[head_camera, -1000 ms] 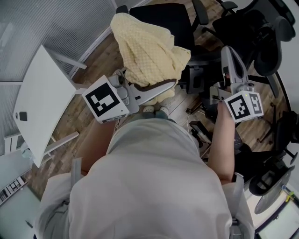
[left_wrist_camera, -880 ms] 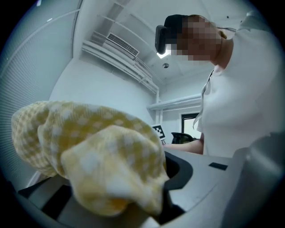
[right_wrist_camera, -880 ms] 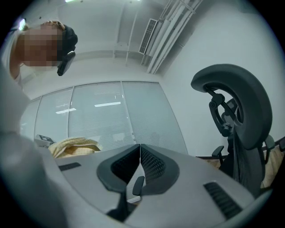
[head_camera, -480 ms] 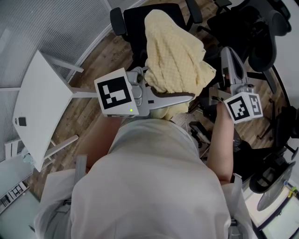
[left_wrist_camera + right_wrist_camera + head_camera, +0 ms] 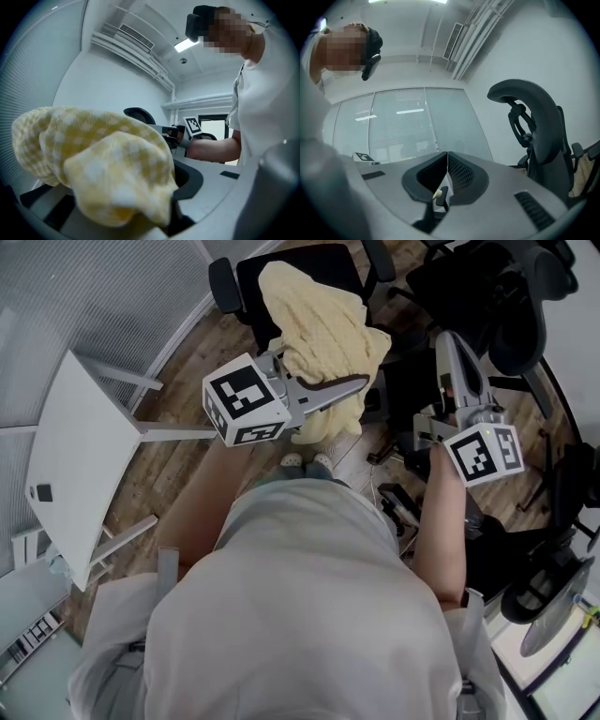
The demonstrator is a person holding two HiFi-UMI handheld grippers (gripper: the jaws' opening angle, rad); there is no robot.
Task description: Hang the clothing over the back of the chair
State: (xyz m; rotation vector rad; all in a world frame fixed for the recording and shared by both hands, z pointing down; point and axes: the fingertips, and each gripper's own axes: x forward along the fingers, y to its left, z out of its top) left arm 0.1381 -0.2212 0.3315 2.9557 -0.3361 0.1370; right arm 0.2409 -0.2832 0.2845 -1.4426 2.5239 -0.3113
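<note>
Head view: the black office chair [image 5: 249,292] stands ahead of the person, on the wood floor [image 5: 187,362].

The clothing [image 5: 314,324], a yellow checked fabric, is bunched in a heap on the near side of the chair. Its top overlaps the chair's back in the picture. We cannot tell whether the fabric rests on the chair.

Left gripper [image 5: 361,383]: on the near side of the chair, under the lower edge of the heap. In the left gripper view the clothing [image 5: 108,164] is piled over both jaws and fills the gap between them. We read the fingers as clamped on a fold of it.

Right gripper [image 5: 448,343]: to the right of the chair, apart from the clothing. In the right gripper view, the right gripper [image 5: 447,157] has its jaws pressed together in one seam, with no cloth in them.

A white table [image 5: 84,446] stands to the left of the chair.
</note>
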